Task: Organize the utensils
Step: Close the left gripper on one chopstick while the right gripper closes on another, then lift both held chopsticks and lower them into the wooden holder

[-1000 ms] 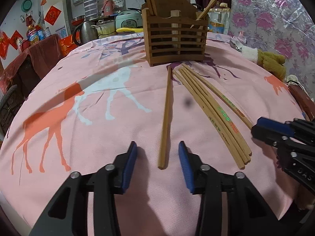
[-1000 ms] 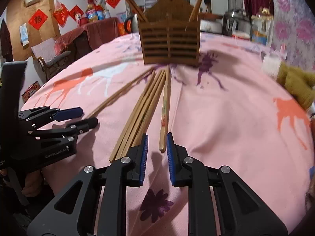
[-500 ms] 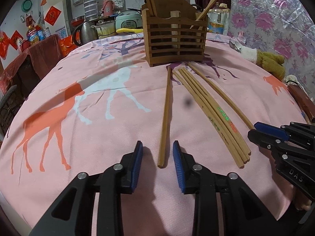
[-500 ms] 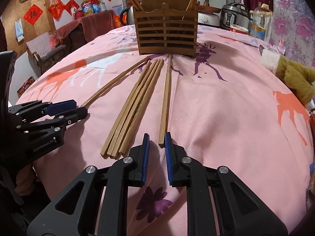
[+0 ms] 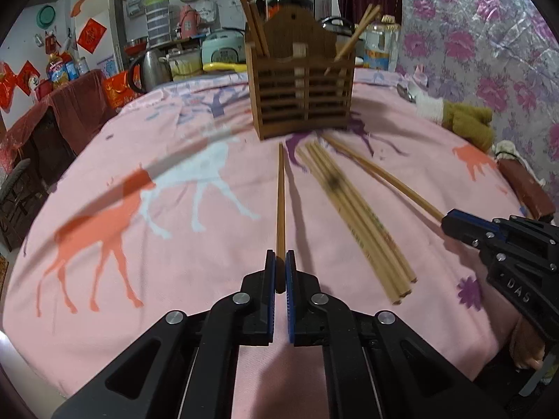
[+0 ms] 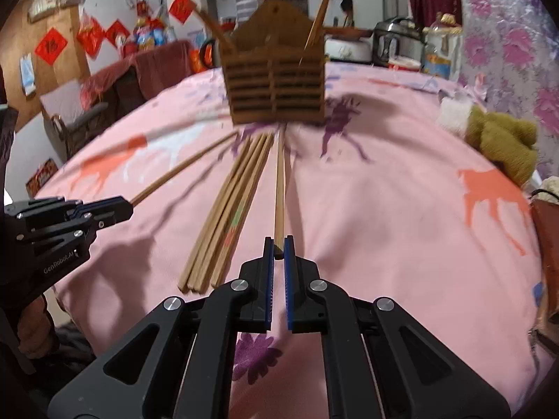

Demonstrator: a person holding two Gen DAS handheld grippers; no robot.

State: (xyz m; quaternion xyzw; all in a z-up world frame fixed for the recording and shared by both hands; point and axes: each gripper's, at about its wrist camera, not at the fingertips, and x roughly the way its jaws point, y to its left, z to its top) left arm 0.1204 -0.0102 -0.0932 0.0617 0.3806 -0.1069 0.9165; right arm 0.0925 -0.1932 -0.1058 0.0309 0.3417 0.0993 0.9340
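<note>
Chopstick (image 5: 280, 195), plain brown wood, gripped by left fingers (image 5: 269, 272); right fingers (image 6: 267, 262) grip second chopstick (image 6: 279, 188).

1. The chopsticks (image 5: 360, 216) are made of pale matt wood
2. The slatted holder (image 5: 300, 87) is made of darker brown wood
3. The table is covered by a pink printed cloth (image 5: 174, 262), soft and matt
4. The left gripper (image 5: 280, 262) is formed of black matt plastic, with blue ribbed pads (image 5: 289, 300) and shiny metal rivets
</note>
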